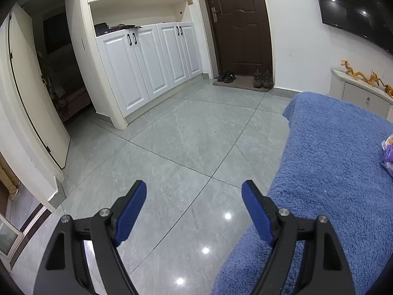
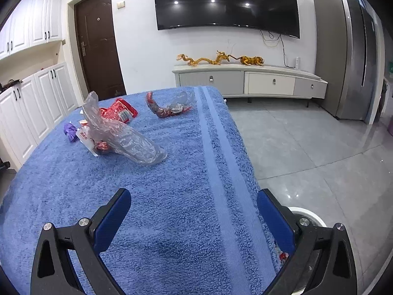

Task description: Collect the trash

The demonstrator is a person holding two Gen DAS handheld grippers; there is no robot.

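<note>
The right gripper (image 2: 194, 217) hovers wide open and empty over the blue terry towel (image 2: 172, 196), aimed for a reach toward the crumpled clear plastic wrapper (image 2: 127, 137) at eleven o'clock, red foil packets (image 2: 120, 113) beyond. The left gripper (image 1: 194, 211), likewise spread and holding nothing, idles above the grey tiled floor (image 1: 186, 142), out of the way.

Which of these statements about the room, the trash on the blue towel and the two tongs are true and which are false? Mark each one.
1. The right tongs are open and hold nothing. True.
2. The crumpled clear plastic bag lies on the grey tiled floor. False: it lies on the blue terry towel.
3. The left tongs grip a red wrapper. False: they are open and empty, over the floor.
4. A small purple wrapper lies to the left of the clear bag. True.
5. The black wall television shows a programme. False: its screen is dark, showing only reflected lights.
</note>
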